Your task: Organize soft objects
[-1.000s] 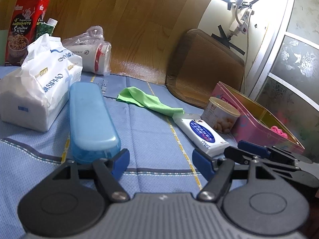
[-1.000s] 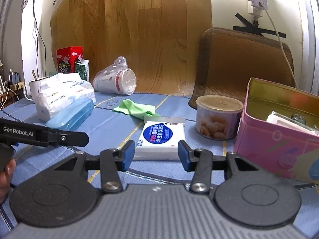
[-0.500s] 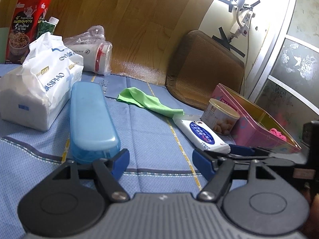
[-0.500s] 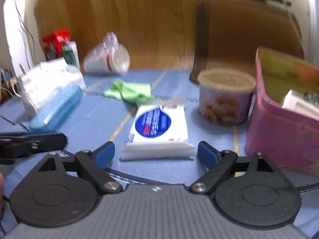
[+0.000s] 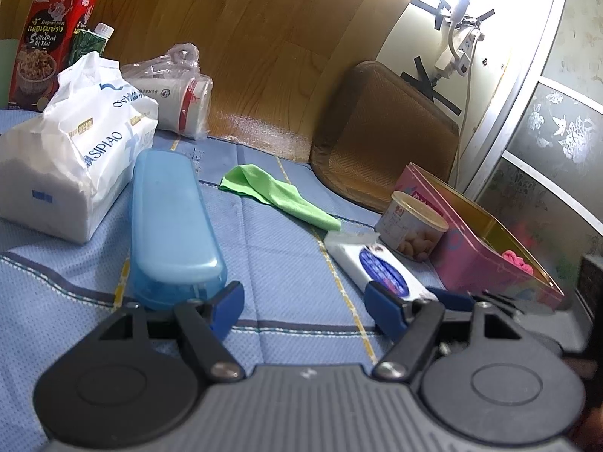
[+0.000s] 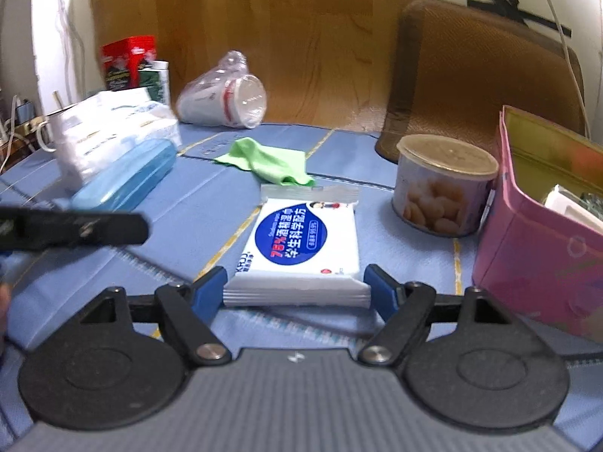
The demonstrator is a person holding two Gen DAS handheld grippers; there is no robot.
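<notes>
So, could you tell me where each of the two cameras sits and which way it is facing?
Left wrist: on the left gripper, low over the blue cloth, tilted down across the table toward the blue case and tissue pack; its own open fingers show, and the right gripper's tip at the right.
Right wrist: on the right gripper, facing the wipes pack between its open fingers; the left gripper's finger and a bit of hand show at the left.
Shared: wipes pack, green cloth, can, pink box.
</notes>
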